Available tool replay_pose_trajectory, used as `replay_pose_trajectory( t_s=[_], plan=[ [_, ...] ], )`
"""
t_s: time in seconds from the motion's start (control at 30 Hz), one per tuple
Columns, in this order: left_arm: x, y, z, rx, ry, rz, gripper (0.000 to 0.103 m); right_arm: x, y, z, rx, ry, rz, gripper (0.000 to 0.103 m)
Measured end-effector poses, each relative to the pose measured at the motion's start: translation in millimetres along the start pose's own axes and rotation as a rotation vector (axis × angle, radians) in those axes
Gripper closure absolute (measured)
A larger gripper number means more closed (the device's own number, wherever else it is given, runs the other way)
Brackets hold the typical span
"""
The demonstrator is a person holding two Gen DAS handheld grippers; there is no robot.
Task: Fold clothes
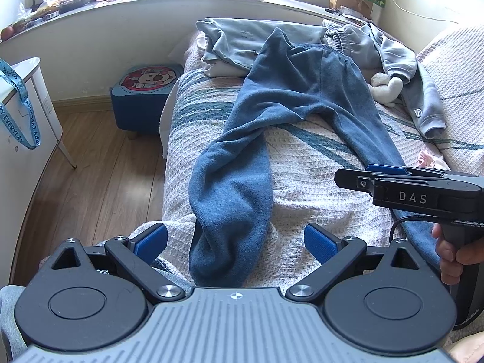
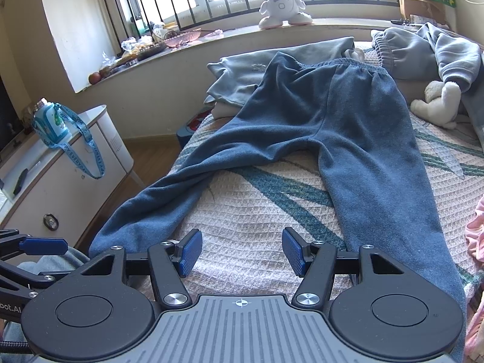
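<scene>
Blue sweatpants point(image 1: 302, 90) lie spread on the bed, waistband toward the window and both legs running toward me. My left gripper point(image 1: 236, 242) is open, its blue pads standing on either side of the left leg's cuff end without pressing on it. One of its fingers point(image 2: 42, 246) shows at the left edge of the right wrist view. My right gripper point(image 2: 242, 252) is open over bare bedspread point(image 2: 257, 205) between the two legs of the sweatpants point(image 2: 332, 115), with nothing between its pads. From the left wrist view the right gripper point(image 1: 341, 178) appears side-on above the right leg, held by a hand point(image 1: 453, 257).
A pale folded garment point(image 1: 242, 42) lies under the waistband. A grey sweatshirt point(image 1: 393, 54) and a plush toy point(image 1: 384, 87) lie at the back right, pink cloth point(image 2: 475, 227) at the right edge. Left of the bed are a blue stool point(image 1: 142, 96), a white cabinet point(image 2: 60, 175) and wooden floor.
</scene>
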State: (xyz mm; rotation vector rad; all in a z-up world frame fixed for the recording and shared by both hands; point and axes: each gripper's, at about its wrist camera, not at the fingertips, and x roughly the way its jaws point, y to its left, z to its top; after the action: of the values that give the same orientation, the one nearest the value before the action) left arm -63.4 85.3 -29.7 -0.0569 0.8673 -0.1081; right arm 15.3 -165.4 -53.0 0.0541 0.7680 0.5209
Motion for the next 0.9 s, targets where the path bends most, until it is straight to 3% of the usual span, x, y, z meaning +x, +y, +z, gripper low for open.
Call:
replay_pose_trajectory(
  t_s=[0.9],
  plan=[
    [-2.2,0.7,-0.9,-0.002,-0.006,-0.002,0.005,-1.5,-0.1,-0.2,-0.004,-0.002,-0.006,0.044]
  ],
)
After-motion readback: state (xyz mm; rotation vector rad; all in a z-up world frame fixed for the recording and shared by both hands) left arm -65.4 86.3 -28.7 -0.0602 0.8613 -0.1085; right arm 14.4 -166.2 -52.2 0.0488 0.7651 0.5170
